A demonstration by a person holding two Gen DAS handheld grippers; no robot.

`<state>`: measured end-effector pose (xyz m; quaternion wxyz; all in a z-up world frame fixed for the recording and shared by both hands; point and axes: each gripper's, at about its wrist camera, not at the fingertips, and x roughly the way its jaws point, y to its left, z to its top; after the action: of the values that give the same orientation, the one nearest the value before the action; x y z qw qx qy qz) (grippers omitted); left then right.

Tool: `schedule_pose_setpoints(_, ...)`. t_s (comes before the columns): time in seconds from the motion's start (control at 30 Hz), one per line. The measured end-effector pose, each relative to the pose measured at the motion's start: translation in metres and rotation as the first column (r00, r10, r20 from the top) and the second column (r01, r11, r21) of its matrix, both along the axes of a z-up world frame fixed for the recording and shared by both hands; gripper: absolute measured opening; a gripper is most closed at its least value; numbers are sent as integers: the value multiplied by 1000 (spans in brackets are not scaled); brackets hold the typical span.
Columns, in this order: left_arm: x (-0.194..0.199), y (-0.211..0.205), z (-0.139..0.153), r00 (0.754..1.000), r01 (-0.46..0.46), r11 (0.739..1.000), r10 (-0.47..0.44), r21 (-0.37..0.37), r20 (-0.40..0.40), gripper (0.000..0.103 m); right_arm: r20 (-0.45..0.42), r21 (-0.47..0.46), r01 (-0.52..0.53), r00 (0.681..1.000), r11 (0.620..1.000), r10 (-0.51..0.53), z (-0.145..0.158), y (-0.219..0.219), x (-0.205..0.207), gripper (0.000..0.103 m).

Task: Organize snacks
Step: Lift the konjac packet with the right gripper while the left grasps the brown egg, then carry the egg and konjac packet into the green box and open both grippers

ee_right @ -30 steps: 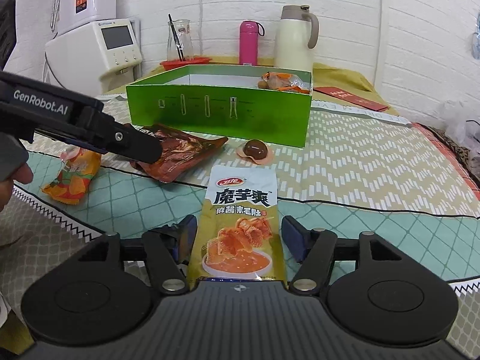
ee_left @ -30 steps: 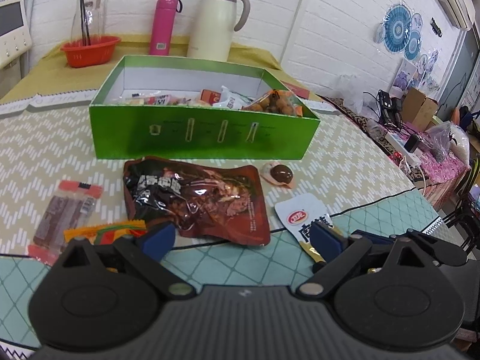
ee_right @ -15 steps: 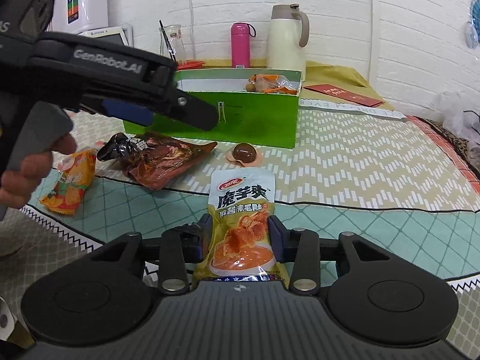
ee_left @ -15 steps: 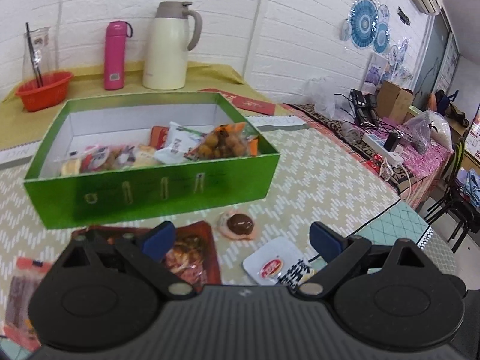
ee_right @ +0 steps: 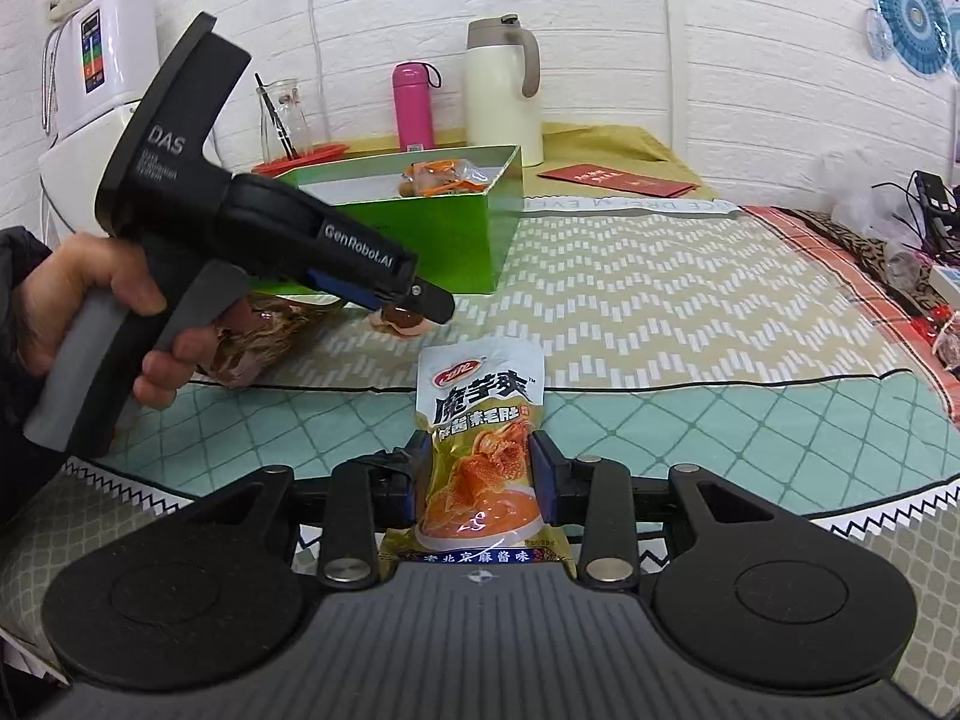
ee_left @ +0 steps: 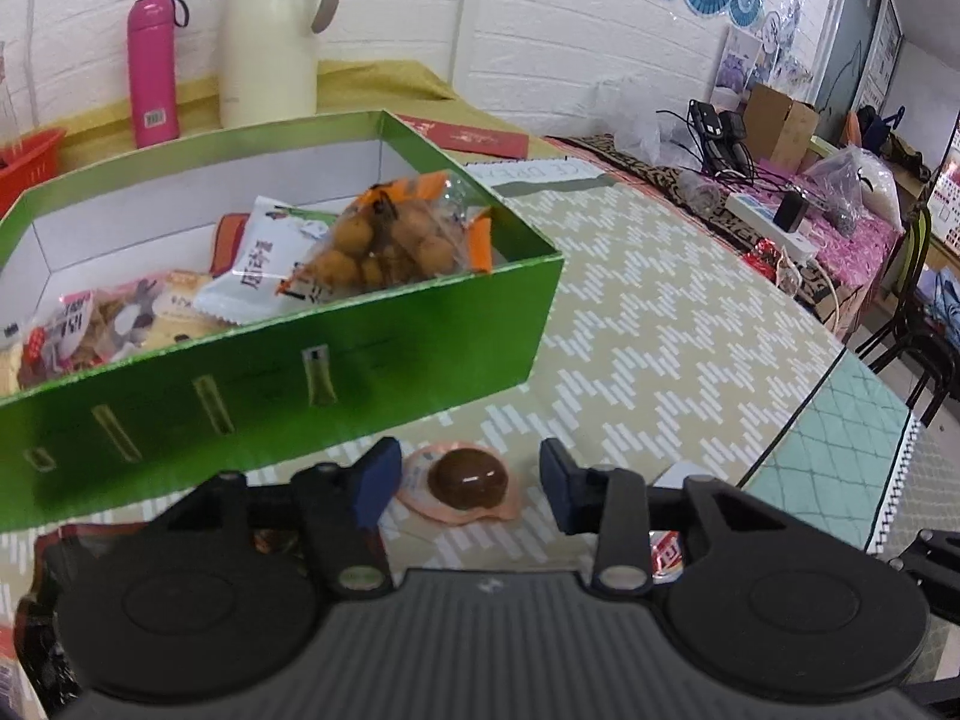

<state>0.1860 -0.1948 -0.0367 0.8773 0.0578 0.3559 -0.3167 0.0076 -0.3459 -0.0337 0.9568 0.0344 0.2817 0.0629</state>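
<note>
A green box holds several snack packets, among them a clear bag of brown balls. In front of it lies a small packet with a brown egg. My left gripper is open, its fingers on either side of the egg packet; it also shows in the right wrist view. My right gripper is shut on a white and yellow snack pouch that lies on the tablecloth. A dark red snack bag lies left of the egg, partly hidden by the left gripper.
A cream thermos jug, a pink bottle and a red basket stand behind the box. A red envelope lies at the back right. Cables and clutter fill a side table to the right.
My left gripper has moved forward and down to straddle the egg packet, narrowing somewhat. My right gripper has closed on the pouch.
</note>
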Motion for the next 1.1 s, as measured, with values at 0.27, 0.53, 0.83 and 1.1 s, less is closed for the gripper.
schedule_pose_setpoints(0.27, 0, 10, 2, 999, -29, 1000, 28, 6, 39, 24, 5, 2, -1, 1000, 1000, 1, 2, 1, 3, 61)
schedule_pose_setpoints(0.53, -28, 32, 40, 996, 6, 995, 3, -100, 91, 24, 67, -8, -8, 998, 1000, 9, 24, 1, 0, 61)
schedule_pose_setpoints(0.83, -31, 89, 116, 969, -68, 975, 115, -210, 221, 24, 224, -37, -71, 971, 997, 78, 75, 19, 37, 62)
schedule_pose_setpoints(1.1, 19, 140, 127, 954, -212, 950, 253, -230, 164, 24, 267, -32, -137, 953, 990, 141, 95, 60, 111, 62)
